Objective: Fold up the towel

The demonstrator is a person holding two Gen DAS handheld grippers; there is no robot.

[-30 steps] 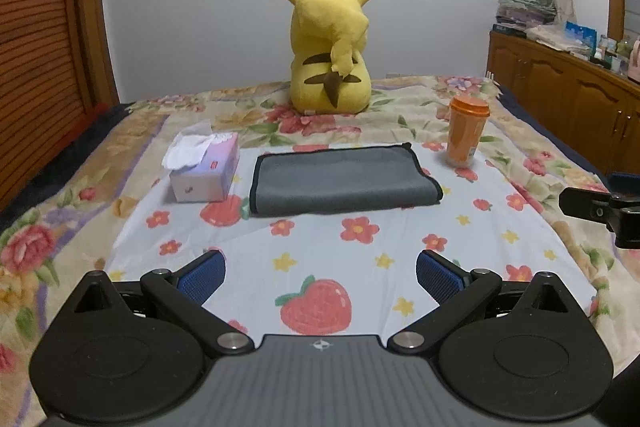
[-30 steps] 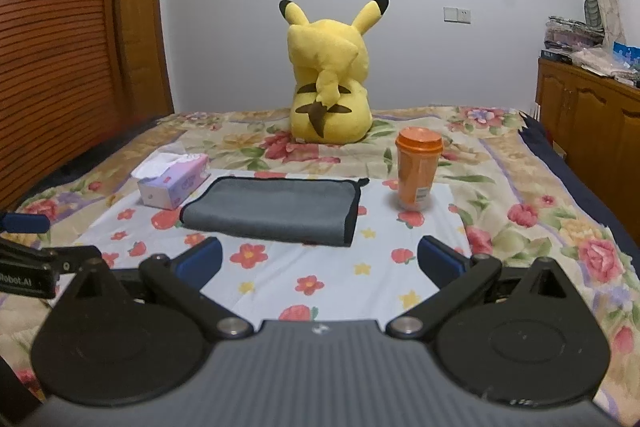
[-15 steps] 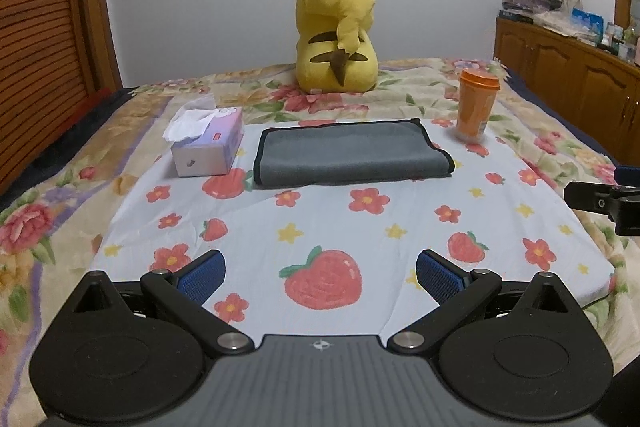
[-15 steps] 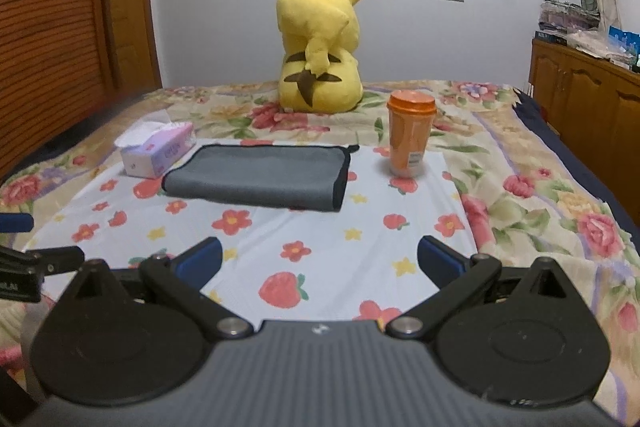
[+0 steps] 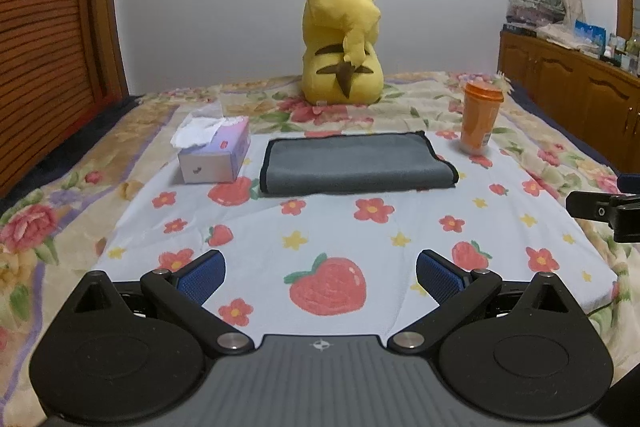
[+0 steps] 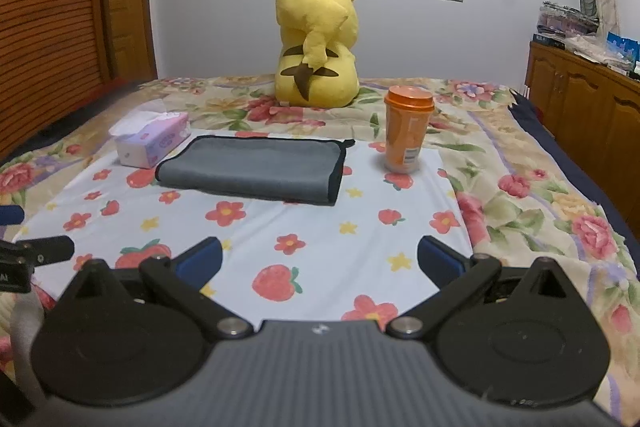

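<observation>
A grey towel with black edging (image 5: 354,163) (image 6: 256,169) lies folded flat on a white strawberry-print cloth (image 5: 332,227) spread over the bed. My left gripper (image 5: 320,277) hovers near the cloth's front edge, well short of the towel, open with nothing between its blue pads. My right gripper (image 6: 319,263) is also open and empty, above the front right part of the cloth. Each gripper's black side shows at the edge of the other's view.
A tissue box (image 5: 214,153) sits left of the towel, an orange lidded cup (image 5: 480,121) right of it, and a yellow plush toy (image 5: 342,43) behind. A wooden cabinet (image 5: 580,99) stands right of the bed and a slatted wooden panel (image 5: 44,27) left.
Both grippers have drawn back from the towel and dropped lower, so more of the front of the printed cloth shows. The towel has not moved and both grippers stayed open.
</observation>
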